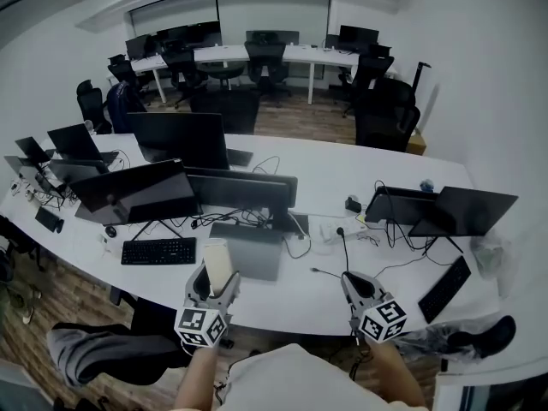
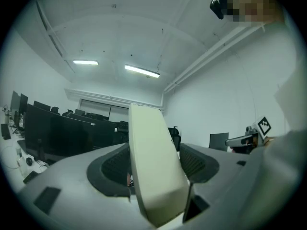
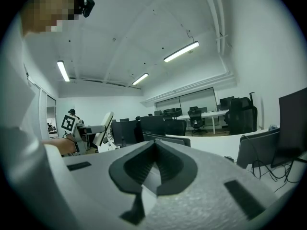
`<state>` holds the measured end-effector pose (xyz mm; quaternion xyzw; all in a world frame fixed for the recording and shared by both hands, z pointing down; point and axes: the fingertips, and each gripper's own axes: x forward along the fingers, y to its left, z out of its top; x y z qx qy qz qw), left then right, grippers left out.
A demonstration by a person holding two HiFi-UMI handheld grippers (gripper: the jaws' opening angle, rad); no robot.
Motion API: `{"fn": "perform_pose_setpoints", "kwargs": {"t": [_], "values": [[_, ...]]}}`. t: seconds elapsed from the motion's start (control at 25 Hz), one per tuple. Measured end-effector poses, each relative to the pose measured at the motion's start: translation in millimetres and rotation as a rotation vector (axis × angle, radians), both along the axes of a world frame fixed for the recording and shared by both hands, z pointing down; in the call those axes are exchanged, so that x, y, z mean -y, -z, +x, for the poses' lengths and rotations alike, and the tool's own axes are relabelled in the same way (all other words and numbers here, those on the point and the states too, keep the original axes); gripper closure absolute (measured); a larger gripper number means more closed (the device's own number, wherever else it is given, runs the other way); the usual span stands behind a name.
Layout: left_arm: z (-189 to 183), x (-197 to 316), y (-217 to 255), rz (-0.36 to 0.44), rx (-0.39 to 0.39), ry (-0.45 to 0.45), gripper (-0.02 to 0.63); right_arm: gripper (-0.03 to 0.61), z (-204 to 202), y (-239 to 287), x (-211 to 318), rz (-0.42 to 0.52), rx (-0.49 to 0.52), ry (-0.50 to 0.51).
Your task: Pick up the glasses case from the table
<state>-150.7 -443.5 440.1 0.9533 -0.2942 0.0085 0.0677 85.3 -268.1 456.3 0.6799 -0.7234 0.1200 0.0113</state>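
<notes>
White office desk [image 1: 360,171] beneath: left gripper [image 1: 217,286] clamps the cream glasses case [image 1: 217,264], right gripper [image 1: 353,282] pinched together, empty.

Grey left gripper [image 1: 217,277] and right gripper [image 1: 349,281] bear black-and-white marker cubes [image 1: 202,325].

White table [image 1: 342,174] (monitors [image 1: 175,137], keyboard [image 1: 158,251])

Left gripper [image 1: 215,288] low on my left, pointing level and forward. Jaws spread wide, clamped on glasses case [image 1: 217,262], which sticks up out of them. Right gripper [image 1: 354,282] on my right, tipped slightly down, jaws pressed together, nothing between. I see left forearm [image 1: 195,373] and right forearm [image 1: 399,377] reaching forward from bottom edge, well apart. Marker cubes face head camera.
</notes>
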Motion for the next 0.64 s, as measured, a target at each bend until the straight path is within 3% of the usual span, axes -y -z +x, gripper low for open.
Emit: {"fn": "perform_pose_setpoints", "kwargs": {"t": [0.64], "values": [[12, 14, 8, 0.011, -0.013, 0.002, 0.298, 0.581, 14, 0, 3, 0.001, 0.008, -0.032]]}}
